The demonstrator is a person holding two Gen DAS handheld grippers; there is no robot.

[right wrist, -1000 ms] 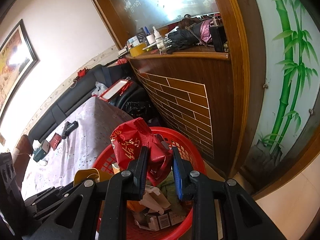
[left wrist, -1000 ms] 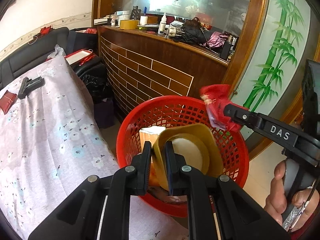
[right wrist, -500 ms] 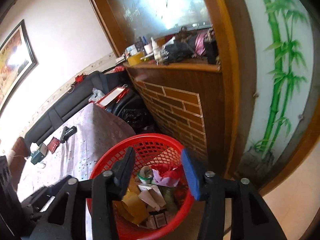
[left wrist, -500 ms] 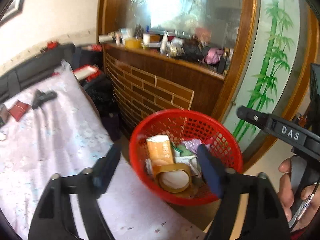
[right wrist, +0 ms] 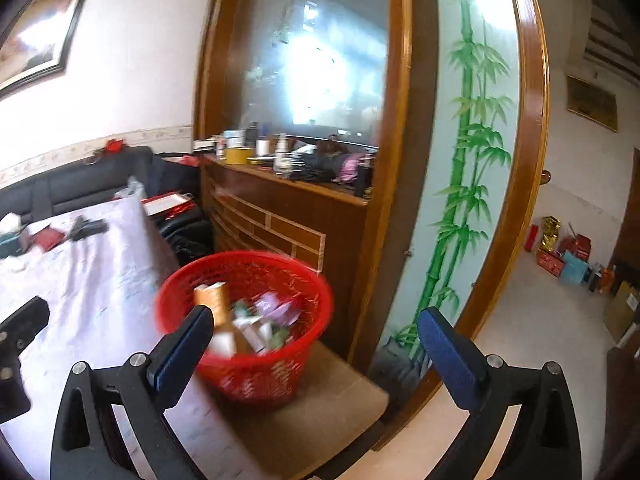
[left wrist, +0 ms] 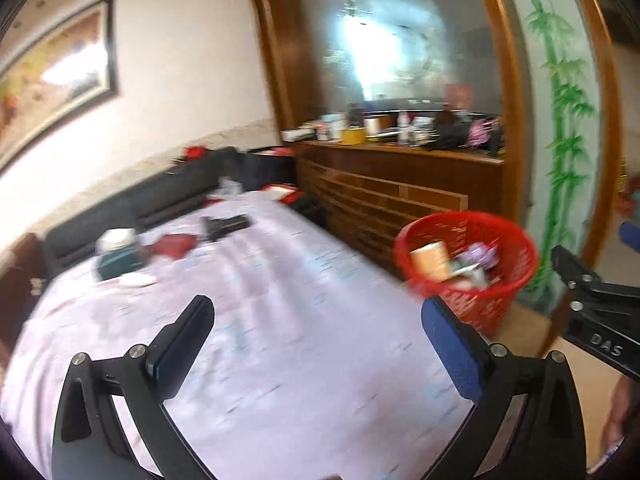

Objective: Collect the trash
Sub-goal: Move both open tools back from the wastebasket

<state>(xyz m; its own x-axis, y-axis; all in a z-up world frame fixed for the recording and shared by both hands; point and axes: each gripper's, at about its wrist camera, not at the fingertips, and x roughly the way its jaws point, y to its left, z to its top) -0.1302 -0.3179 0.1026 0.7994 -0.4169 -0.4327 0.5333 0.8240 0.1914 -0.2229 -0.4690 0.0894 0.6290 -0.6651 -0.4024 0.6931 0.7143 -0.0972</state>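
Right wrist view: both grippers' jaws opening, empty, near round red mesh basket (right wrist: 256, 320).

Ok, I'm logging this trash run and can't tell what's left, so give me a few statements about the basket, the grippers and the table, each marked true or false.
1. The red basket has trash in it. True.
2. The left gripper grips a roll of tape. False: its jaws are opening with nothing between them.
3. The right gripper holds a red bag. False: its jaws are opening and empty.
4. A dark green box and a red packet lie on the floral tablecloth. True.
5. The basket stands on the tablecloth. False: it stands beside the table, in front of the wooden cabinet.
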